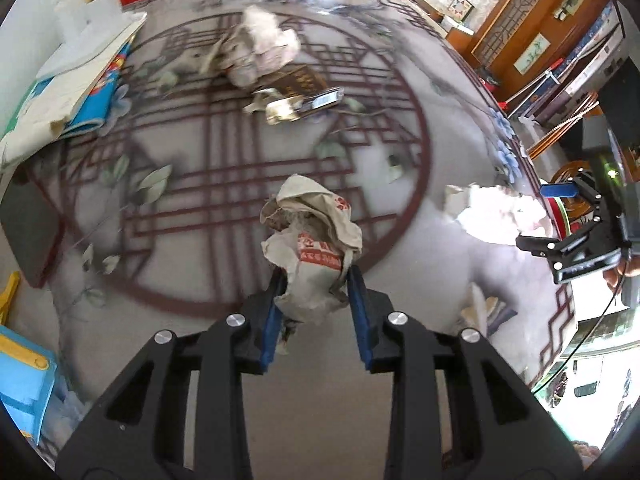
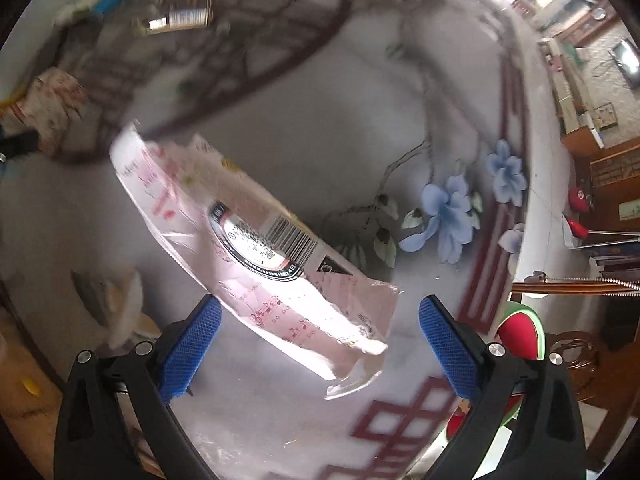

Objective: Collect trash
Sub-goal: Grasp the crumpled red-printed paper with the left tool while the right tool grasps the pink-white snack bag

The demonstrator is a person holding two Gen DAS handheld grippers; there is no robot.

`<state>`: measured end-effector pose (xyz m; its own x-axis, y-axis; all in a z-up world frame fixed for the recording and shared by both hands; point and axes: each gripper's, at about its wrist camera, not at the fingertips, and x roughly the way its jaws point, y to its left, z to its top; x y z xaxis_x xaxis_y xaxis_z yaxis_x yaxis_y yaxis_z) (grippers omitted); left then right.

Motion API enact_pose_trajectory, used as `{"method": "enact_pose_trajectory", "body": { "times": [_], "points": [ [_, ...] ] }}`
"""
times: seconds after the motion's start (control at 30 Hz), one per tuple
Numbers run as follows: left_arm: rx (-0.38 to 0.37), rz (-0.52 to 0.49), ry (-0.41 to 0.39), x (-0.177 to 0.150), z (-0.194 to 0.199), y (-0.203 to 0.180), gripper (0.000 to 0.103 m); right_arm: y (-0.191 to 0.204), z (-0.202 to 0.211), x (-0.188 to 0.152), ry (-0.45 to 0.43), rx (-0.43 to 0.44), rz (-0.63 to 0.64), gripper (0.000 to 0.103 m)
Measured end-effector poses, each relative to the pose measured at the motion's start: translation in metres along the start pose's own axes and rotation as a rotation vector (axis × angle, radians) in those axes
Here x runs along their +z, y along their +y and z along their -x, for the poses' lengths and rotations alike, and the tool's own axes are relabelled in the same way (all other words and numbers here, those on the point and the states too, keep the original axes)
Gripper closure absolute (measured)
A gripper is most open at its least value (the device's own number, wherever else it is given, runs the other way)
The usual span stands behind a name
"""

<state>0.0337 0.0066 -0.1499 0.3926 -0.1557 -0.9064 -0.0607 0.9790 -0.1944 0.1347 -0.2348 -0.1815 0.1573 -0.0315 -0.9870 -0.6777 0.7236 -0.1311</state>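
The left gripper (image 1: 316, 300) has its jaws pinching a crumpled paper wrapper (image 1: 312, 240), lifted just above the patterned tabletop (image 1: 240, 184). Farther off lies more trash: a crumpled wad (image 1: 264, 46) and a small box (image 1: 304, 102). The right gripper (image 2: 320, 344) has its jaws spread wide around the near end of a pink plastic package (image 2: 256, 248) lying flat near the tabletop's right edge. A blue bin (image 1: 24, 384) sits near left, contents unclear

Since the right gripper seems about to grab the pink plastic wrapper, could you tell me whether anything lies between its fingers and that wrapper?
Nothing visible does. The right gripper is open, and the pink wrapper lies on the table directly ahead, its near end already between the blue pads, with only bare tabletop around it.
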Motion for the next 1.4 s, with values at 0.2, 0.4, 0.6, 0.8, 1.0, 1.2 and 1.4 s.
{"method": "enact_pose_trajectory", "body": {
  "times": [0.2, 0.4, 0.6, 0.8, 1.0, 1.2, 1.4],
  "points": [
    [-0.007, 0.022, 0.005, -0.007, 0.001, 0.021, 0.072, 0.016, 0.0, 0.003, 0.039, 0.059, -0.056, 0.034],
    [-0.023, 0.012, 0.009, -0.008, 0.0, 0.027, 0.072, 0.024, 0.005, 0.007, 0.085, 0.307, -0.287, 0.036],
    [-0.03, 0.003, 0.007, -0.009, 0.002, 0.029, 0.071, 0.035, 0.021, 0.028, -0.03, 0.246, -0.28, 0.024],
    [-0.028, 0.019, 0.01, -0.011, 0.004, 0.034, 0.07, 0.051, -0.004, 0.051, 0.011, 0.185, -0.28, 0.023],
    [-0.025, 0.033, 0.014, -0.013, 0.002, 0.035, 0.063, 0.059, -0.02, 0.046, 0.018, 0.186, -0.28, 0.027],
    [-0.028, 0.038, 0.031, -0.014, -0.004, 0.033, 0.056, 0.063, -0.004, 0.033, -0.089, 0.188, -0.323, 0.063],
    [-0.013, 0.049, 0.015, -0.015, -0.001, 0.032, 0.076, 0.062, 0.02, 0.016, -0.186, 0.289, -0.454, 0.066]
  ]
}}
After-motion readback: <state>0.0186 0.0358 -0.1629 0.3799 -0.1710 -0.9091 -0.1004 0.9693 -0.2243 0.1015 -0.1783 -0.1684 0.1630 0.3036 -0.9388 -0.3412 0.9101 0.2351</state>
